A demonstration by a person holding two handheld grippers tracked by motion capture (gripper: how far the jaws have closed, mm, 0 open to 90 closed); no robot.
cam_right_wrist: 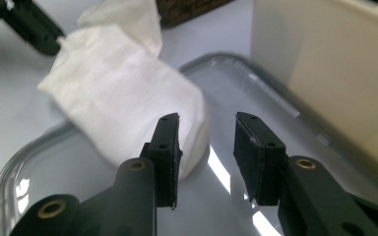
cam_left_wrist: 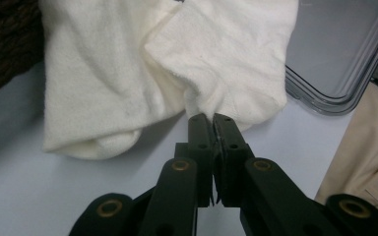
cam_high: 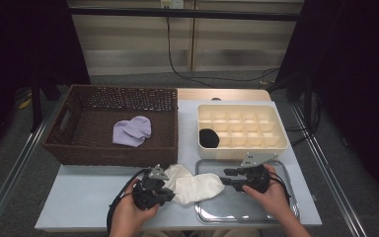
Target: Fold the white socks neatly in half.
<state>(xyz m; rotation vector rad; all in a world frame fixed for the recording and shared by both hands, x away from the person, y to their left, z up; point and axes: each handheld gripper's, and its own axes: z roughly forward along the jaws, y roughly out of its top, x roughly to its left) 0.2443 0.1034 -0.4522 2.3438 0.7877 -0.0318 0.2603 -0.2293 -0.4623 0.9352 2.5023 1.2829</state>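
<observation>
A white sock (cam_high: 191, 186) lies across the left rim of the metal tray (cam_high: 271, 213), partly on the table. My left gripper (cam_high: 170, 193) is shut on the sock's near edge (cam_left_wrist: 211, 105), the jaws pinching cloth in the left gripper view. A second layer of white sock (cam_left_wrist: 98, 93) lies beside it. My right gripper (cam_high: 228, 177) hovers open over the tray, with the sock's rounded end (cam_right_wrist: 128, 103) just beyond its left jaw and nothing between the fingers (cam_right_wrist: 165, 147).
A brown wicker basket (cam_high: 79, 148) at the back left holds a lilac sock (cam_high: 132, 131). A cream divided box (cam_high: 281, 143) at the back right holds a black sock (cam_high: 208, 138) in one front-left cell. The table edge runs close below both hands.
</observation>
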